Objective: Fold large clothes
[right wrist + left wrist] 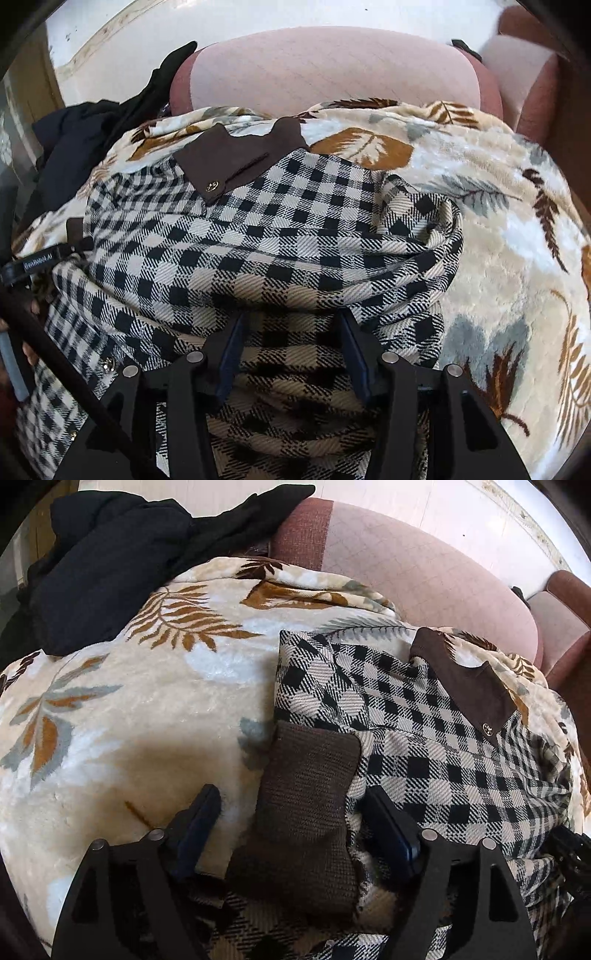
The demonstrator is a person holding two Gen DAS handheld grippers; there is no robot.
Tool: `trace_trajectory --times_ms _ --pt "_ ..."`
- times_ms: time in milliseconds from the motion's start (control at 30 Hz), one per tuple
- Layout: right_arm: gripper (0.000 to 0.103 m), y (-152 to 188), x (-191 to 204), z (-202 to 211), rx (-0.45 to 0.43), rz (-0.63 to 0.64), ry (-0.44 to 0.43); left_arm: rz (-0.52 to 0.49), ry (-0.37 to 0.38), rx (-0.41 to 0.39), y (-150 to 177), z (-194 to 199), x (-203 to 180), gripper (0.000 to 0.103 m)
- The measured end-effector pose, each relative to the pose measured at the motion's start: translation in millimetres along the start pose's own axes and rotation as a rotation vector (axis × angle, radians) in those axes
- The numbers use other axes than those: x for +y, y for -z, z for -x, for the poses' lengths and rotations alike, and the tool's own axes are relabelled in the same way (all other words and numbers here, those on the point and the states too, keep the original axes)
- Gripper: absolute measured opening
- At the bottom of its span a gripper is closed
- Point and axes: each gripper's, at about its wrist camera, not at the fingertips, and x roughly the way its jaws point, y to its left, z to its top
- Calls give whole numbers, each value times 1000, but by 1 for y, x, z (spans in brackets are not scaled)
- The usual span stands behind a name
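Over the checked jacket (258, 236), both grippers' fingers (199, 812) angled down.

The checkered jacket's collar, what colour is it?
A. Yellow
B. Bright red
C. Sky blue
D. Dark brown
D. The checkered jacket has a dark brown collar with a small shiny button, lying against the leaf-patterned blanket; the brown cuff matches it.
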Motion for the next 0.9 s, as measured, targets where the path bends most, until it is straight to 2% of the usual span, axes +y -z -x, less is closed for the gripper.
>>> trace_trajectory --times_ms 133,300,467,533,600,700,767,900 --pt "55 0 -2 5 -20 -12 -4 12 -8 3 0 9 2 79" --pt "55 0 1 44 -147 -41 -4 35 9 -54 7 49 10 79" --pt "55 6 16 37 -89 -36 -91 -60 -55 9 21 47 -2 79" --pt "55 8 21 26 -34 -20 -93 -33 -45 35 26 43 4 79" --pt "53 12 17 14 9 -42 -72 41 -17 54 28 45 17 79" --pt "53 14 7 25 -18 -107 -57 110 22 34 33 66 30 79" --pt "54 18 1 44 -56 -131 -45 89 13 10 38 82 33 79" --pt "54 33 -15 69 -64 -168 -21 43 -14 11 58 106 49 79"
